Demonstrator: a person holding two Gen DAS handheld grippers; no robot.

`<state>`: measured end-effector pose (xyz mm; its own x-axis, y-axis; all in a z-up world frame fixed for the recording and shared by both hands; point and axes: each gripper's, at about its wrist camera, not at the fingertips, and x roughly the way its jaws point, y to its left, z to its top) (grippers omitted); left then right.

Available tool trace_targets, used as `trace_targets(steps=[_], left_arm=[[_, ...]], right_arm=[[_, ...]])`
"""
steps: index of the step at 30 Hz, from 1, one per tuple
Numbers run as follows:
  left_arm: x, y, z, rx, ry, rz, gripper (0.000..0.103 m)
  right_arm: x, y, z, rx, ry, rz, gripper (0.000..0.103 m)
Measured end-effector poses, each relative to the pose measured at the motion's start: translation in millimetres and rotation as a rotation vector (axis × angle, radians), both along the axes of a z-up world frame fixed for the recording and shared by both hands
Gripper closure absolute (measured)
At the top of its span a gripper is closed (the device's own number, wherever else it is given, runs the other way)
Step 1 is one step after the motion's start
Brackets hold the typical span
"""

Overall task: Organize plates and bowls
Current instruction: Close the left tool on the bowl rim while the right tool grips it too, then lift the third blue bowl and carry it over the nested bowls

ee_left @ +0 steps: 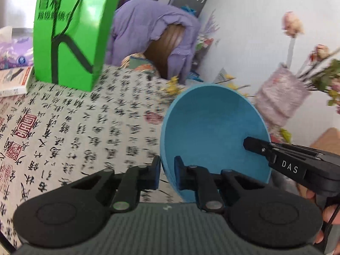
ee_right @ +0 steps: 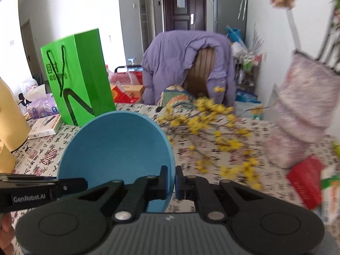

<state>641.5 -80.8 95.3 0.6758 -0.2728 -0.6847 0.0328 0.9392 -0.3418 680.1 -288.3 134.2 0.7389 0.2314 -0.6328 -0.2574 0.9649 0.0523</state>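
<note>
Both tools have the round blue plastic bowl (ee_left: 210, 127) now: the left gripper (ee_left: 167, 171) is pinched tight on the near rim, one finger outside and one inside, while the right gripper (ee_right: 171, 179) is clamped just as hard on the opposite rim. The bowl hangs tilted between them, above the calligraphy-printed tablecloth (ee_left: 85, 123), near the tall green paper bag (ee_right: 78, 78) and yellow flower sprigs (ee_right: 212, 125).
</note>
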Motion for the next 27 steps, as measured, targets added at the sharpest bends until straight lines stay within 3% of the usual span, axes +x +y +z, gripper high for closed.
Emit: trace_targets(steps=[11, 27], left_arm=[[-101.2, -40.4, 43.5, -0.006, -0.053, -0.084, 0.089], [-255.4, -33.1, 59.7, 0.041, -0.105, -0.067, 0.089]], right_arm=[[-119.8, -52.7, 53.6, 0.005, -0.096, -0.046, 0.096], [-284.5, -62.9, 38.2, 0.154, -0.113, -0.033, 0.094]])
